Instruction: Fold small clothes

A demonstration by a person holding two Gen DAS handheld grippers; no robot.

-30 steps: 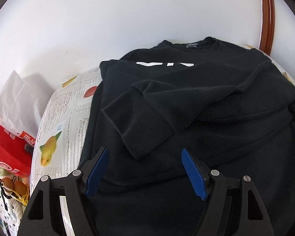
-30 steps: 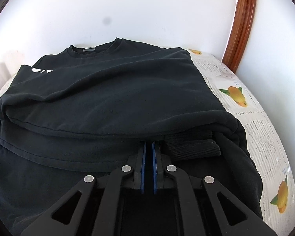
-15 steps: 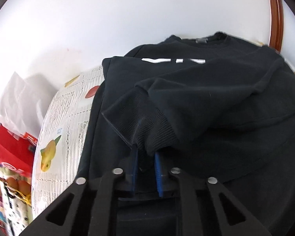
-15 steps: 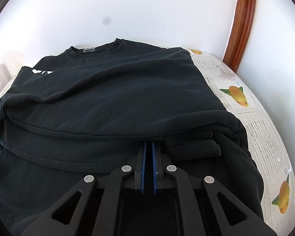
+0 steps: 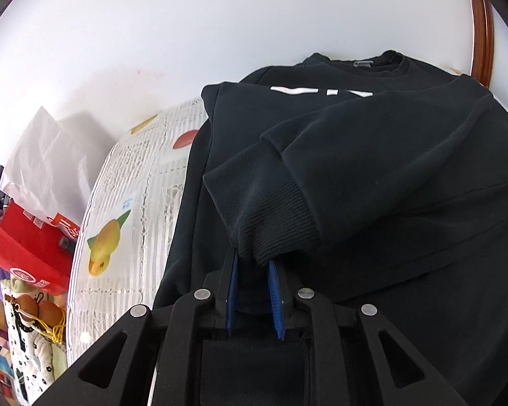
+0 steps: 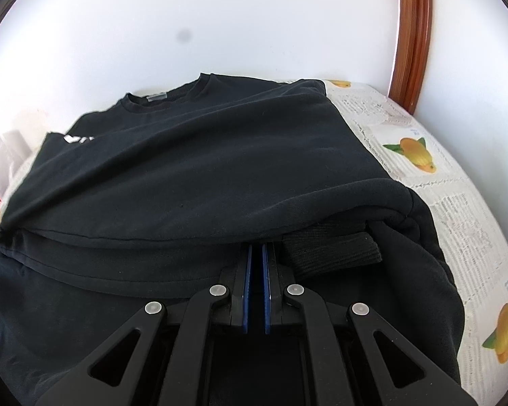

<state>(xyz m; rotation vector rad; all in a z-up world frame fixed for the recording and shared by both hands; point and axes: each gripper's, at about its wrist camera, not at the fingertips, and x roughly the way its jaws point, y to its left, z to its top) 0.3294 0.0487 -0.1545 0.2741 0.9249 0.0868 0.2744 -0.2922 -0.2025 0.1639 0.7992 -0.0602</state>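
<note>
A black sweatshirt (image 5: 406, 155) with white lettering lies on a fruit-print tablecloth (image 5: 135, 203), its sleeve folded across the body. My left gripper (image 5: 252, 260) has the ribbed sleeve cuff (image 5: 271, 216) bunched between its blue pads. Its jaws are opening slightly, and the cuff still hangs pinched and raised off the body. In the right wrist view the sweatshirt (image 6: 203, 169) fills the middle. My right gripper (image 6: 256, 247) is shut, its tips tucked under the folded front edge and pinching the fabric there. A second ribbed cuff (image 6: 332, 253) pokes out just right of those tips.
A white wall stands close behind the table. A wooden frame (image 6: 411, 34) rises at the back right. Left of the table are a white paper bag (image 5: 50, 169), a red bag (image 5: 27, 247) and patterned cloth items (image 5: 27, 338). Bare tablecloth (image 6: 457, 186) shows right of the sweatshirt.
The left gripper went from wide open around the cuff to closed on it, then lifted it and pulled the sleeve taut. The right gripper stayed shut and in place.
</note>
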